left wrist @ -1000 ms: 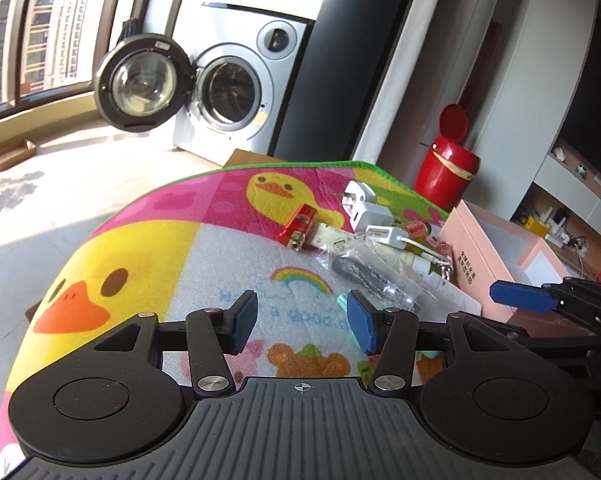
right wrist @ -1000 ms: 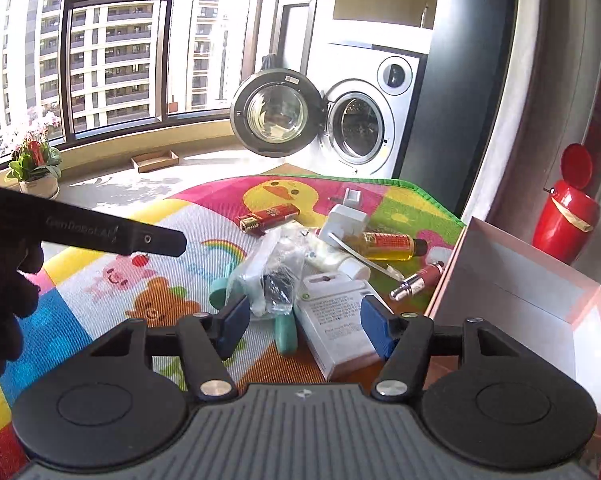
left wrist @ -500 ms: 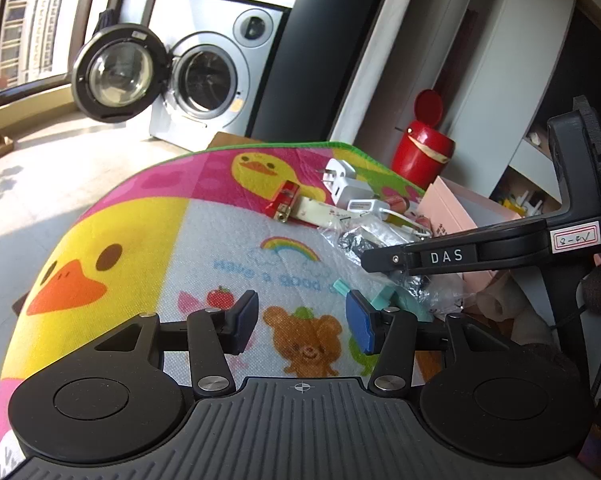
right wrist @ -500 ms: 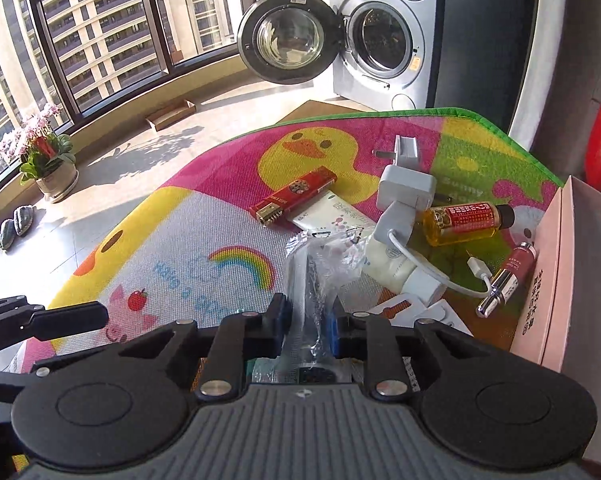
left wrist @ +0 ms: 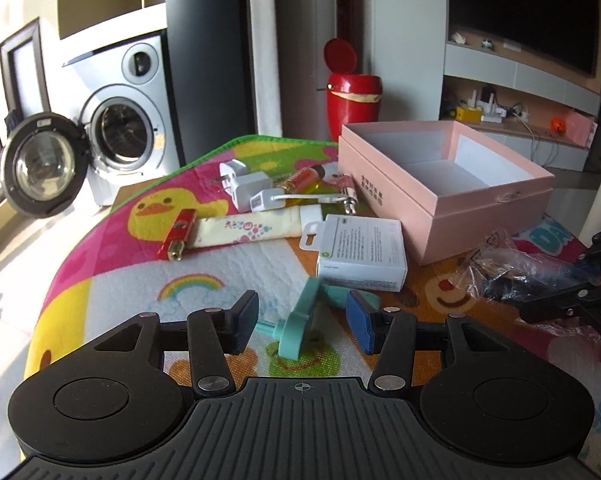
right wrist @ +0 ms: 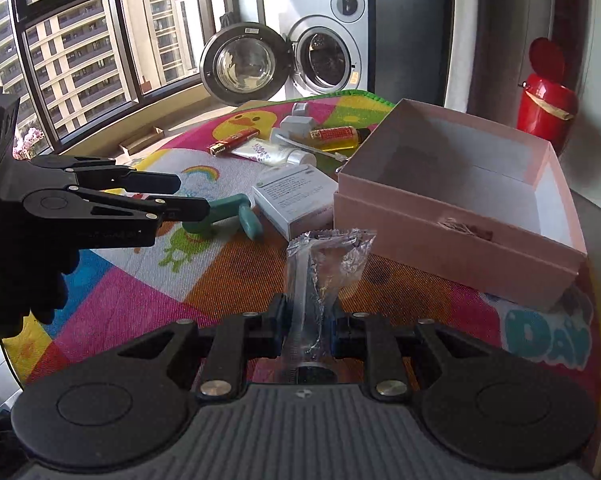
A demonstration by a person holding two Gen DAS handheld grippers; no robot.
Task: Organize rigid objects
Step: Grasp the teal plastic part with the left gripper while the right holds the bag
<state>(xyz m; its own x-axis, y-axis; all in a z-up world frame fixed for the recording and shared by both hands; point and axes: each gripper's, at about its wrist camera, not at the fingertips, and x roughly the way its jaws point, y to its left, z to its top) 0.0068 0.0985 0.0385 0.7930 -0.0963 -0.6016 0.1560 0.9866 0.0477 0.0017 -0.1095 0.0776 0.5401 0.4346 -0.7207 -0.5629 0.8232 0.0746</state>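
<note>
Sunlit and backed by a silver front-loading washing machine (right wrist: 324,52) with its round door swung open, the room holds a table covered by a bright cartoon play mat (left wrist: 112,264) printed with ducks and a rainbow. Largest on it is an open pink cardboard box (right wrist: 460,216), apparently empty except for something small near its front wall, and probably the place where the loose items are meant to go. Just left of it lies a flat white retail carton (left wrist: 360,252), laid down with its hang-tab towards the clutter behind: white plug adapters, an amber bottle and a red lighter. A teal plastic hand tool (left wrist: 300,320) lies in front of the carton, directly ahead of the left gripper (left wrist: 302,322), whose blue pads stand well apart around nothing, seemingly lined up to take it. The right gripper (right wrist: 306,324) is clamped on a crinkly clear plastic packet (right wrist: 324,264) with a dark item inside, held above the mat near the box, presumably for dropping in.
</note>
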